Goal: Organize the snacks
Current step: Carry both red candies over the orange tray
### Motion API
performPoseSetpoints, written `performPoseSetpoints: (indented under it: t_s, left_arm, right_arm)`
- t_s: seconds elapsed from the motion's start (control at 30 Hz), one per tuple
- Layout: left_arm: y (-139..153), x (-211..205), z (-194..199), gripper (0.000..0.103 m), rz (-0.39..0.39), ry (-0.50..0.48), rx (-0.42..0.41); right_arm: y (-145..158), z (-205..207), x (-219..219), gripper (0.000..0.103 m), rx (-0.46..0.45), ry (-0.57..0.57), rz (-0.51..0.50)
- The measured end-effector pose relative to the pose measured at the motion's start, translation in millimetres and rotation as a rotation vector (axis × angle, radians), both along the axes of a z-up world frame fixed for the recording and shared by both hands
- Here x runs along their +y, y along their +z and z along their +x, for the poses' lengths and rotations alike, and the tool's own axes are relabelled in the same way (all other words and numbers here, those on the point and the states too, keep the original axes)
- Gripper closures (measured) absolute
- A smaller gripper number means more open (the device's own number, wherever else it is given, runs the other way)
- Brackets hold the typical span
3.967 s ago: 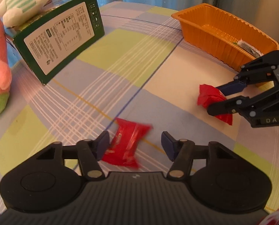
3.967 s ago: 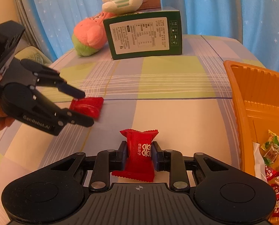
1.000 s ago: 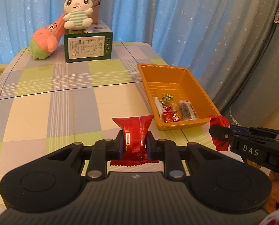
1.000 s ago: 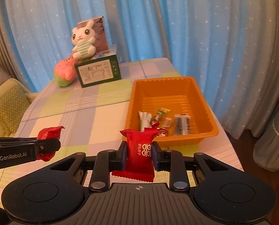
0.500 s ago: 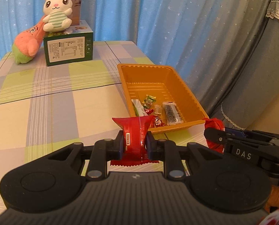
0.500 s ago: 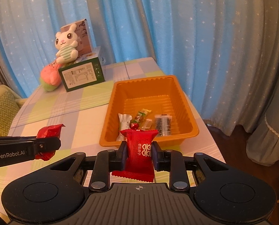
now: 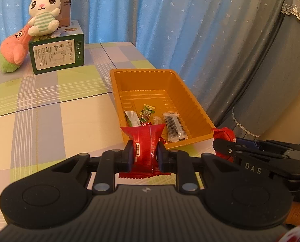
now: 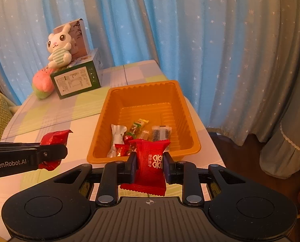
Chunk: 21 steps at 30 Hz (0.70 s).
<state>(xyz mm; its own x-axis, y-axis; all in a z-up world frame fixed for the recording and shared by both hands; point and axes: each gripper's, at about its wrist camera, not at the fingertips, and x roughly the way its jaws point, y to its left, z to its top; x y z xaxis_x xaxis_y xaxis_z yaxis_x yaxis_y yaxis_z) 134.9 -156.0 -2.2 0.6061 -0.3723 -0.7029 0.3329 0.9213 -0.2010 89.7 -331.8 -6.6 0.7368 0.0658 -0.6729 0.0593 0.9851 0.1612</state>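
Note:
My left gripper (image 7: pixel 144 153) is shut on a red snack packet (image 7: pixel 145 145), held above the table just short of the orange tray's (image 7: pixel 117 92) near end. My right gripper (image 8: pixel 149 161) is shut on a second red snack packet (image 8: pixel 150 161), held near the tray's (image 8: pixel 101 119) front rim. Each gripper shows in the other's view with its packet: the right one (image 7: pixel 222 143), the left one (image 8: pixel 55 147). Several small wrapped snacks (image 8: pixel 138 131) lie in the tray's near half.
A green box (image 7: pixel 57 55) with a white bunny plush (image 7: pixel 43 18) on top and a pink plush (image 7: pixel 13 50) beside it stand at the table's far end. Blue curtains hang behind. The table's right edge (image 8: pixel 208 137) runs just past the tray.
Both grippers, each still holding its red packet, have moved closer to the tray. The tray now looms larger in both views.

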Motion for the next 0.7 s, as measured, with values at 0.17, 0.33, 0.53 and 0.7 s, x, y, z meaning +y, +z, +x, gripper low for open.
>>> performPoseSetpoints:
  t_s: [0.17, 0.33, 0.53, 0.7]
  left_arm:
    - [-4.6, -7.9, 11.8, 0.082, -0.004, -0.008, 0.003]
    - [-9.9, -15.2, 24.9, 0.082, 0.003, -0.014, 0.004]
    - [-16.1, -23.4, 44.0, 0.082, 0.009, -0.020, 0.007]
    - [-20.9, -30.1, 62.6, 0.082, 0.003, -0.024, 0.011]
  right_arm:
    - [-2.9, 15.0, -6.9, 0.076, 0.001, 0.004, -0.007]
    - [-4.2, 33.9, -13.9, 0.076, -0.006, 0.009, -0.015]
    - [-8.1, 58.2, -18.1, 0.076, -0.007, 0.017, -0.030]
    - [-13.1, 77.4, -20.8, 0.076, 0.000, 0.029, -0.041]
